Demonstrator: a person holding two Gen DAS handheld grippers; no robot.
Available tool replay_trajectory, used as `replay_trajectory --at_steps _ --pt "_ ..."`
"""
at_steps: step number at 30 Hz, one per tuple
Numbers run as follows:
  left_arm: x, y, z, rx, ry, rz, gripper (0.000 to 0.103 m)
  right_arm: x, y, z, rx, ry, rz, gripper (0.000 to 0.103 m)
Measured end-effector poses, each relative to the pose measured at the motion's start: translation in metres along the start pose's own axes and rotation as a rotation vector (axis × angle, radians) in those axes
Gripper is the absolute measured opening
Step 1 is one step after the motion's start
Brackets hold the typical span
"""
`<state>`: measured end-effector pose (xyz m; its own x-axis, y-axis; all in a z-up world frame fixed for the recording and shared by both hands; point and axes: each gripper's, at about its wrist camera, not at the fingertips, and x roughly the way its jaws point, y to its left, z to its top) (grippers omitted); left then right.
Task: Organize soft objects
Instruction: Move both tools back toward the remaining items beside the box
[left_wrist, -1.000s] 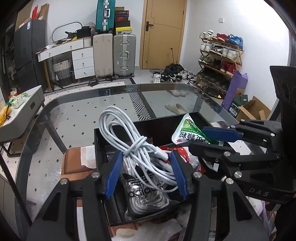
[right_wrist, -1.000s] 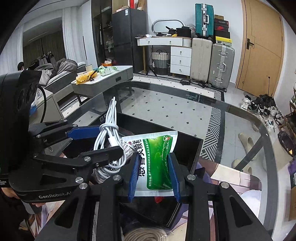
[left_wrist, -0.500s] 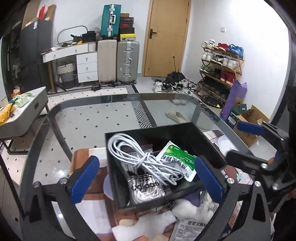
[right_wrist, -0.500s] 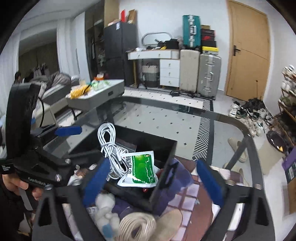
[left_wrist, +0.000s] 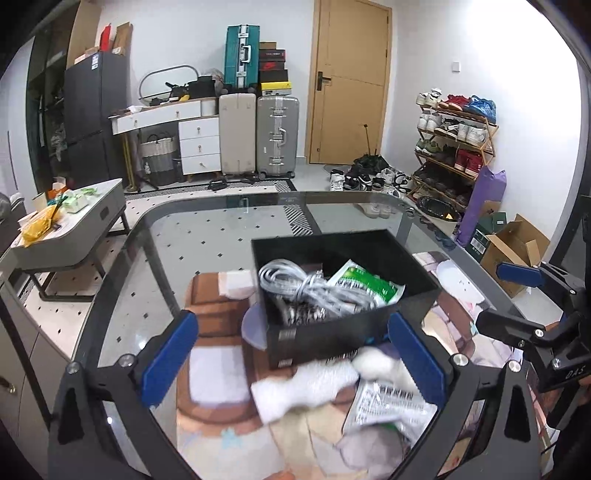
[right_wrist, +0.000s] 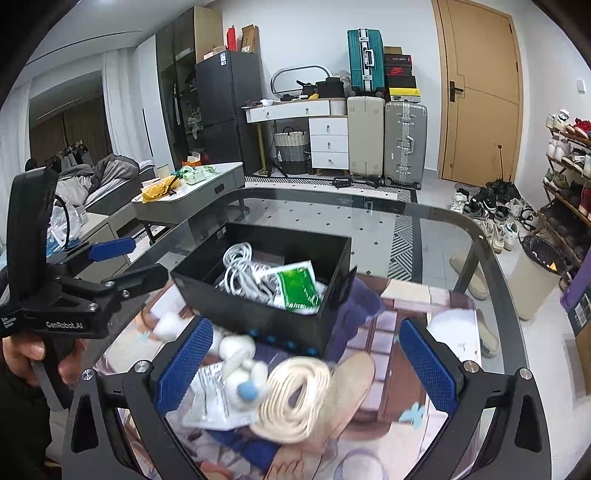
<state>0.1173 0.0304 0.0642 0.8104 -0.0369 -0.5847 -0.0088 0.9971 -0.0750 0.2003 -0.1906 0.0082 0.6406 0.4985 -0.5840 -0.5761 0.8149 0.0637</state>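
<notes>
right wrist view: i hold both the right gripper (right_wrist: 306, 369) and left gripper (left_wrist: 291, 354) with jaws wide apart and empty, black box (right_wrist: 240, 306) at twelve o'clock, so i would settle squarely over the cream strap coil (right_wrist: 295, 398) at six before closing.

box (right_wrist: 258, 306) on glass table (right_wrist: 424, 221); cable (right_wrist: 236, 266) left, packet (right_wrist: 299, 284) right inside it; rope coil (right_wrist: 295, 398), plush toy (right_wrist: 240, 369) in front
</notes>
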Motion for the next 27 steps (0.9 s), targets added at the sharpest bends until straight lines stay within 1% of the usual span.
replay_trajectory --at_steps 4,8,10,16,18,27 --pt "-0.01 0.003 -0.016 -0.02 0.007 -0.004 0.103 -0.001 0.004 -0.012 0.002 0.018 -0.009 0.102" --pt "-0.018 0.003 -0.028 -0.027 -0.003 0.004 0.103 -0.003 0.008 -0.015 0.001 0.009 0.009 0.102" --pt "-0.02 0.002 -0.034 -0.022 -0.007 0.017 0.103 -0.001 0.009 -0.015 -0.007 0.019 0.004 0.103" --pt "-0.018 0.004 -0.043 -0.028 -0.008 0.029 0.103 0.0 0.014 -0.017 -0.021 0.029 0.005 0.103" --pt "-0.012 0.006 -0.046 -0.025 0.003 0.046 0.103 0.003 0.015 -0.018 -0.032 0.04 0.0 0.103" --pt "0.011 0.005 -0.061 -0.033 0.074 0.058 0.103 0.02 0.012 -0.026 -0.018 0.087 0.004 0.102"
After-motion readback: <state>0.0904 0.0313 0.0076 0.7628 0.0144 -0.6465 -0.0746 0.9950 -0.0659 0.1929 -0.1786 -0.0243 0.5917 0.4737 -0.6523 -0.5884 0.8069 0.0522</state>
